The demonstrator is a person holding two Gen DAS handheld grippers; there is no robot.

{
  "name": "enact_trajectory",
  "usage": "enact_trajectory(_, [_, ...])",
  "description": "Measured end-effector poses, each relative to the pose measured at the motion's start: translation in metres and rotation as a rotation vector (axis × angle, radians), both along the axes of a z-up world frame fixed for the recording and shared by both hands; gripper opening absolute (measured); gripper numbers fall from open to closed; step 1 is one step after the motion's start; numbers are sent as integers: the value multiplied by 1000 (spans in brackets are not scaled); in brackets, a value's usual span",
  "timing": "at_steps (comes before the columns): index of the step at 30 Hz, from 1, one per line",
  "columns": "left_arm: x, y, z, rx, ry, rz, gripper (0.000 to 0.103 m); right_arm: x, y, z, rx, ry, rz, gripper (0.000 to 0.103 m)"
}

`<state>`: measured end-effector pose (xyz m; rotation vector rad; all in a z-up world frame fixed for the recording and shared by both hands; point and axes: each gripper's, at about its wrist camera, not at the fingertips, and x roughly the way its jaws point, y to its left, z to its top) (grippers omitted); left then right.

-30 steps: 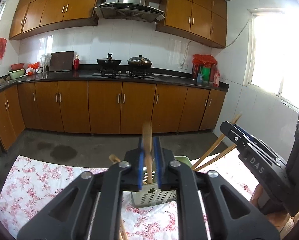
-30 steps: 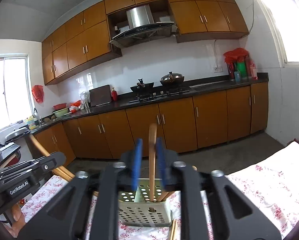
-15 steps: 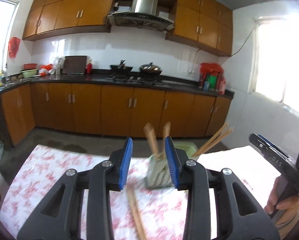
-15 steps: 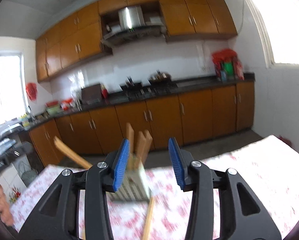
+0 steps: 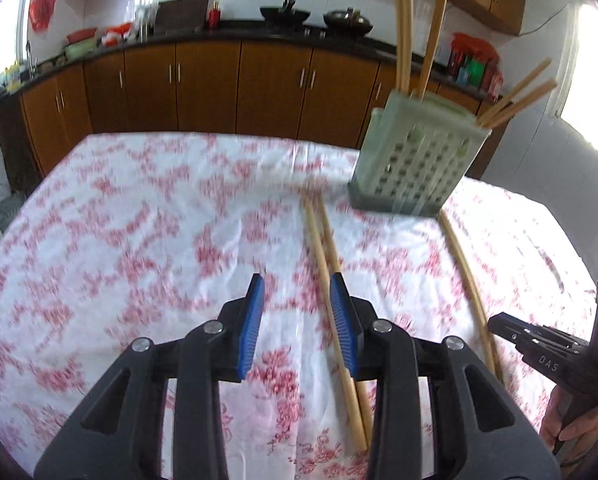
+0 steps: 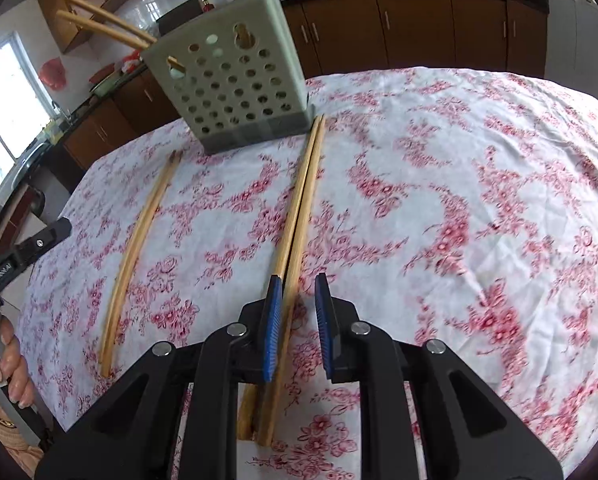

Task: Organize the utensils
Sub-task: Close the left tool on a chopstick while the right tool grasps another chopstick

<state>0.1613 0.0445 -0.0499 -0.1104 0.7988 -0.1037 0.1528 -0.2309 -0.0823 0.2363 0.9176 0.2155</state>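
Note:
A grey-green perforated holder (image 5: pixel 415 160) (image 6: pixel 235 92) stands on the floral cloth with several chopsticks upright in it. Two pairs of wooden chopsticks lie flat in front of it. My left gripper (image 5: pixel 296 280) hangs open low over the left pair (image 5: pixel 319 240) (image 6: pixel 139 240), which runs under its right pad (image 5: pixel 343 320); nothing is gripped. My right gripper (image 6: pixel 297 280) is closing around the right pair (image 6: pixel 303 192) (image 5: pixel 467 280). One stick lies between its pads, close to the left pad (image 6: pixel 273 312), and a gap still shows. Each gripper's body appears at the edge of the other view.
The table with the red-flowered white cloth (image 5: pixel 139 240) (image 6: pixel 459 200) drops off at its far edge toward brown kitchen cabinets (image 5: pixel 203 88). A person's hand (image 6: pixel 11 360) (image 5: pixel 571 420) holds each gripper's handle at the frame edge.
Both grippers let go of a chopstick over the holder, then dropped and tilted down toward the chopsticks on the cloth. The right jaws have narrowed since half a second ago.

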Motion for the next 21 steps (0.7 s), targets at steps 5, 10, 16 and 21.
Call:
enact_trajectory(5, [0,-11,-15,-10,50,-14,30,3,-3,-1,-97,-17,-48,8])
enact_trajectory(10, [2,-22,-24,-10,79,-46,23,6,-30,-3,-120,-15,-141,8])
enact_trajectory(16, [3,-32,-29,-1,95,-77,18,3,-38,-5,-125,-23,-143,8])
enact_trajectory(21, [6,-40,-38,33,114,-94,16,2,-37,-5,-134,-29,-139,8])
